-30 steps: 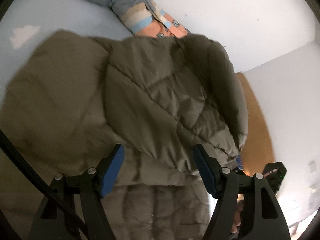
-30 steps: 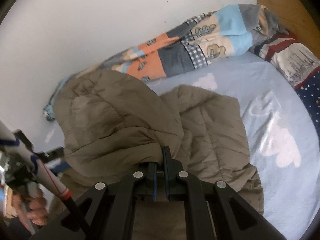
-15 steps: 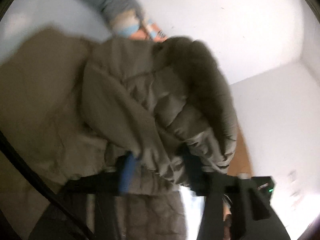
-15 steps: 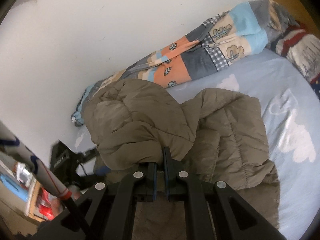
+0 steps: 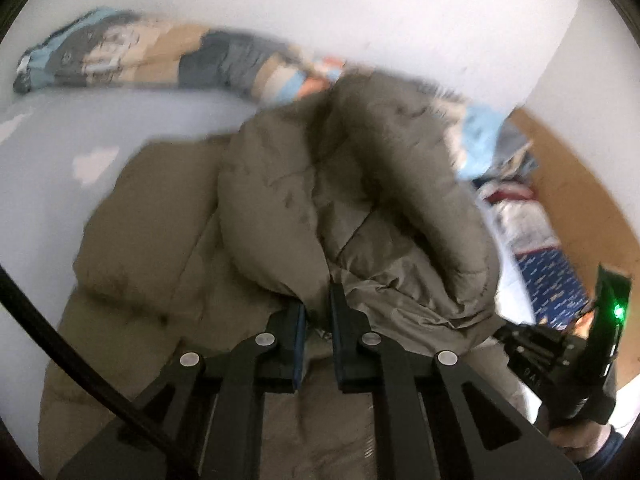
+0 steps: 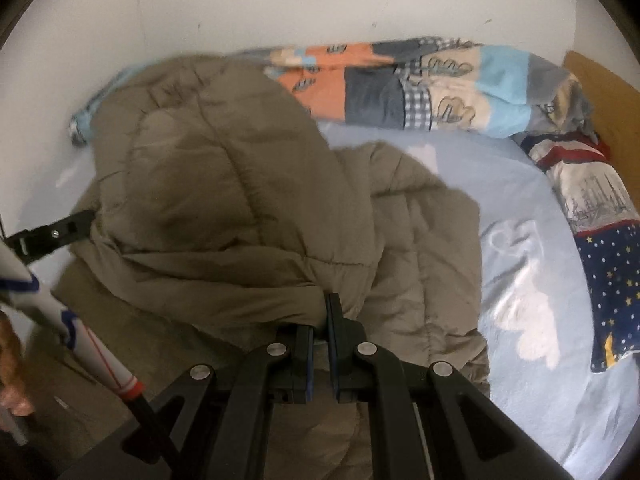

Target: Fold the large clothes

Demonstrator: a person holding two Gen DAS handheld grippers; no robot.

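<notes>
An olive-brown quilted puffer jacket (image 5: 288,200) lies on a light blue bed sheet (image 5: 80,128). Its near part is lifted and doubled over the rest. My left gripper (image 5: 318,300) is shut on the jacket's folded edge. In the right wrist view the same jacket (image 6: 224,200) bulges upward, and my right gripper (image 6: 320,312) is shut on its edge at the near side. The right gripper's body shows at the lower right of the left wrist view (image 5: 560,352). The left gripper's arm shows at the left edge of the right wrist view (image 6: 52,234).
A rolled patchwork blanket (image 6: 420,80) lies along the white wall (image 6: 280,0). A printed pillow with a starry blue end (image 6: 600,240) lies at the right. A wooden headboard (image 6: 600,76) is behind it. The sheet (image 6: 520,280) is bare right of the jacket.
My left gripper has closed from wide open onto the jacket's edge and swung round. Both grippers have carried the lifted part of the jacket over the rest. The right gripper stayed shut.
</notes>
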